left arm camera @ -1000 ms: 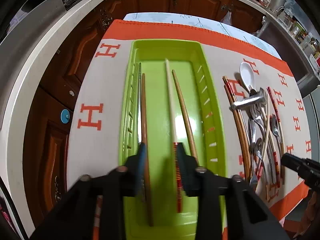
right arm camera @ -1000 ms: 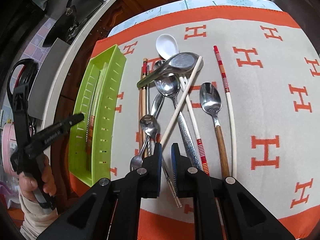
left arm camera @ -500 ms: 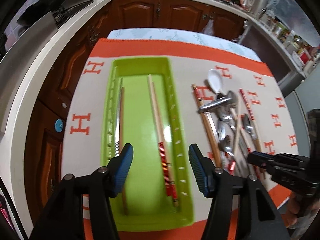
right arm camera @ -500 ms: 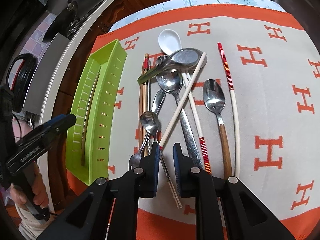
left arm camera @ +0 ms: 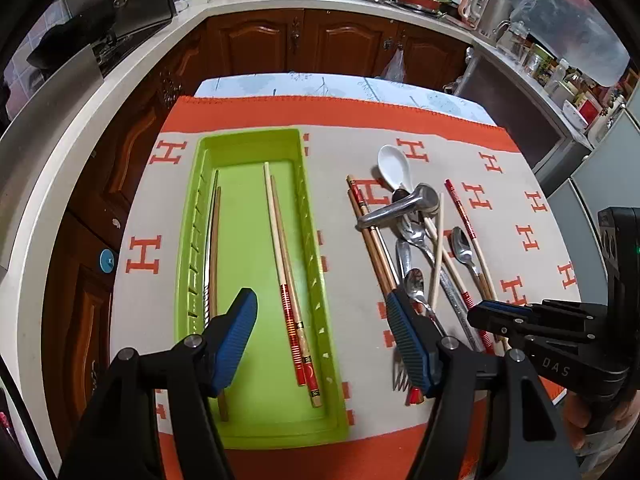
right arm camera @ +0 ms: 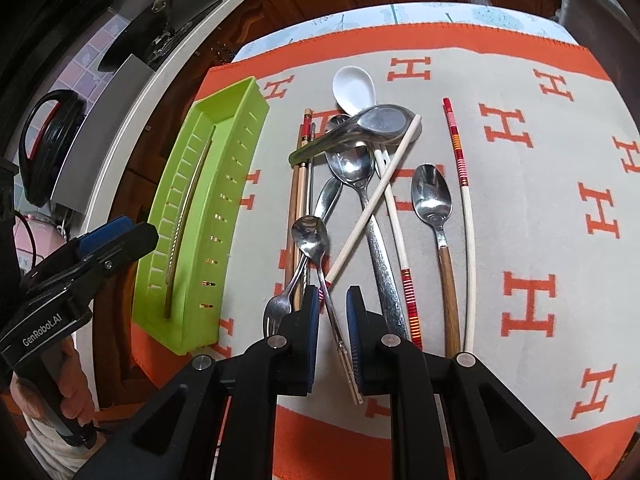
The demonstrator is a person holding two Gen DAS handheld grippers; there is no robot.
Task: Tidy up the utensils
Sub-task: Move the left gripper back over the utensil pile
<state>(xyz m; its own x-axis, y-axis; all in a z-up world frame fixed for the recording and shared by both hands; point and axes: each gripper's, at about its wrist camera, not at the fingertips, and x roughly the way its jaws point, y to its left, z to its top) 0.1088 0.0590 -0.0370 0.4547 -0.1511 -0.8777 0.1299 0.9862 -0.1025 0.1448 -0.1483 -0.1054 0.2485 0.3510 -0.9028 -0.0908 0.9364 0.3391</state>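
Our left claw (left arm camera: pixel 320 332) hangs above the near end of the green tray (left arm camera: pixel 320 280), its jaws opening with nothing between them. Two pairs of chopsticks lie in the tray: one pair (left arm camera: pixel 288 280) down the middle, the other (left arm camera: pixel 212 256) against the far-left wall, with a bare lane between. The tray sits close to the left edge of the orange-bordered cloth (right arm camera: pixel 520 208) on the counter. Our right claw (right arm camera: pixel 333 312) is narrow, over the handle of a small spoon (right arm camera: pixel 316 248) in the pile, not visibly gripping it. Right of the pile the cloth is bare.
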